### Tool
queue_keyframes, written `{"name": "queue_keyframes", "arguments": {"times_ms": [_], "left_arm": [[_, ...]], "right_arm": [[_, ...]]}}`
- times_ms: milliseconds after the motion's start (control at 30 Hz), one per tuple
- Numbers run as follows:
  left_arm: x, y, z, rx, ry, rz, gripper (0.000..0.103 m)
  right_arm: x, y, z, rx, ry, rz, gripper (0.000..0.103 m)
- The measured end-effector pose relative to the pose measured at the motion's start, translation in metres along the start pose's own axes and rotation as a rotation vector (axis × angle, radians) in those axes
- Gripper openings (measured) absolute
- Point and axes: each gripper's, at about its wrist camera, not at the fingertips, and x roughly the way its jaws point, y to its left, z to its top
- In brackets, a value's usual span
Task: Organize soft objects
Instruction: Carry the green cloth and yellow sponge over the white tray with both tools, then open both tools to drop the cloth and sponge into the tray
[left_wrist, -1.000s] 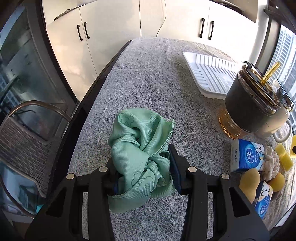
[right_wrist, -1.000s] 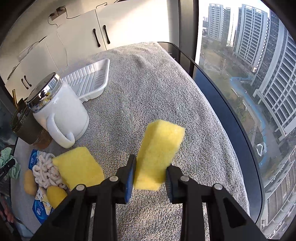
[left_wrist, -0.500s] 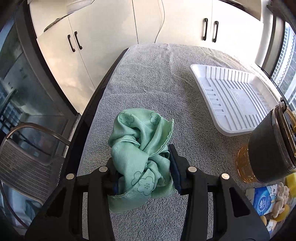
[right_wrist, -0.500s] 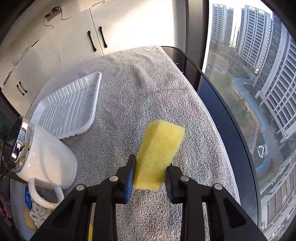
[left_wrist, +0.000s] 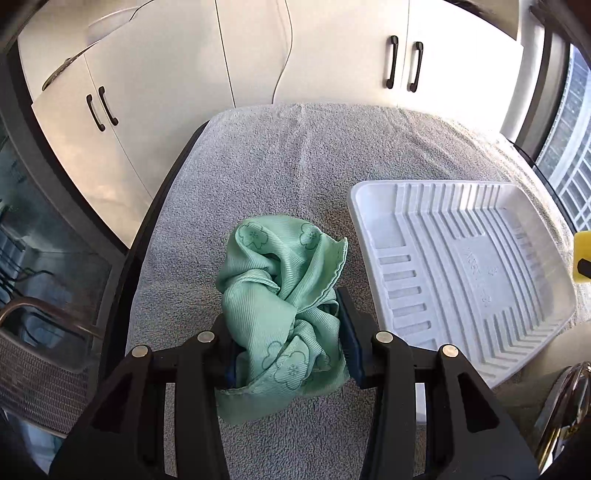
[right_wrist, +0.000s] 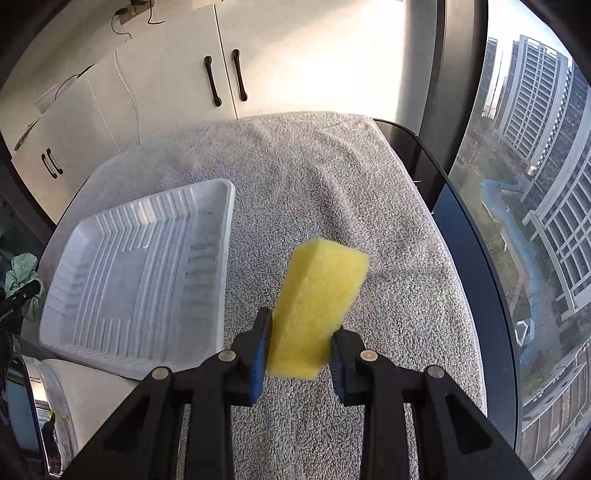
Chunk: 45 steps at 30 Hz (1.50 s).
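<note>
A crumpled green cloth (left_wrist: 282, 295) with a flower print is bunched between the pads of my left gripper (left_wrist: 286, 332), which is shut on it above the grey towel (left_wrist: 280, 173). To its right lies a white ribbed tray (left_wrist: 461, 266), with nothing in it. My right gripper (right_wrist: 299, 343) is shut on a yellow sponge (right_wrist: 317, 302), held upright above the towel just right of the same tray (right_wrist: 136, 280). The sponge's corner (left_wrist: 583, 254) shows at the right edge of the left wrist view, and the cloth (right_wrist: 22, 277) at the left edge of the right wrist view.
White cabinets (left_wrist: 332, 55) stand behind the table's far end. A white jug with a chrome lid (right_wrist: 48, 406) sits near the tray's front corner. A window (right_wrist: 535, 184) runs along the right side and a mesh chair (left_wrist: 40, 354) stands at the left.
Both grippers have travelled forward along the table with their loads. The tray now lies close between them, and the jug, glass cup, tissue packs and other sponges have dropped out of view behind.
</note>
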Motion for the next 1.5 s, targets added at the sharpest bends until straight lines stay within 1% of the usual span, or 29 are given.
{"name": "queue_keyframes", "arguments": {"times_ms": [67,233,333,433,500,633,700,800,867,1000,1100,1133,1167,1267,1500], "left_arm": [[0.001,-0.008,0.008,0.015,-0.01,-0.021,0.041],[0.007,-0.029,0.028,0.059,-0.013,-0.049,0.041],[0.01,-0.041,0.036,0.088,-0.007,-0.063,0.041],[0.014,-0.051,0.04,0.121,-0.011,-0.068,0.041],[0.016,-0.057,0.042,0.141,-0.009,-0.087,0.042],[0.022,-0.067,0.044,0.181,0.008,-0.129,0.042],[0.025,-0.073,0.044,0.205,0.02,-0.144,0.042],[0.033,-0.082,0.042,0.227,0.058,-0.179,0.042],[0.038,-0.088,0.04,0.238,0.086,-0.202,0.043],[0.045,-0.096,0.039,0.26,0.099,-0.167,0.045],[0.044,-0.096,0.039,0.264,0.095,-0.169,0.046],[0.043,-0.095,0.039,0.26,0.096,-0.175,0.046],[0.042,-0.094,0.04,0.254,0.096,-0.181,0.047],[0.04,-0.091,0.041,0.241,0.095,-0.192,0.047],[0.033,-0.089,0.041,0.227,0.083,-0.201,0.047]], "right_arm": [[0.004,0.009,0.011,-0.021,-0.002,0.019,0.031],[0.008,0.033,0.03,-0.078,-0.014,0.041,0.031],[0.011,0.046,0.04,-0.111,-0.017,0.079,0.031],[0.017,0.06,0.047,-0.151,-0.005,0.098,0.031],[0.024,0.069,0.05,-0.173,0.013,0.115,0.031],[0.034,0.082,0.05,-0.214,0.041,0.136,0.031],[0.039,0.086,0.049,-0.228,0.051,0.16,0.031],[0.047,0.091,0.047,-0.233,0.081,0.205,0.031],[0.052,0.092,0.046,-0.229,0.1,0.217,0.031],[0.058,0.094,0.046,-0.227,0.115,0.237,0.032],[0.058,0.096,0.045,-0.236,0.12,0.241,0.032],[0.057,0.097,0.044,-0.243,0.117,0.238,0.033],[0.057,0.098,0.044,-0.246,0.115,0.234,0.038],[0.056,0.097,0.044,-0.245,0.11,0.229,0.046],[0.05,0.1,0.043,-0.253,0.097,0.219,0.049]]}}
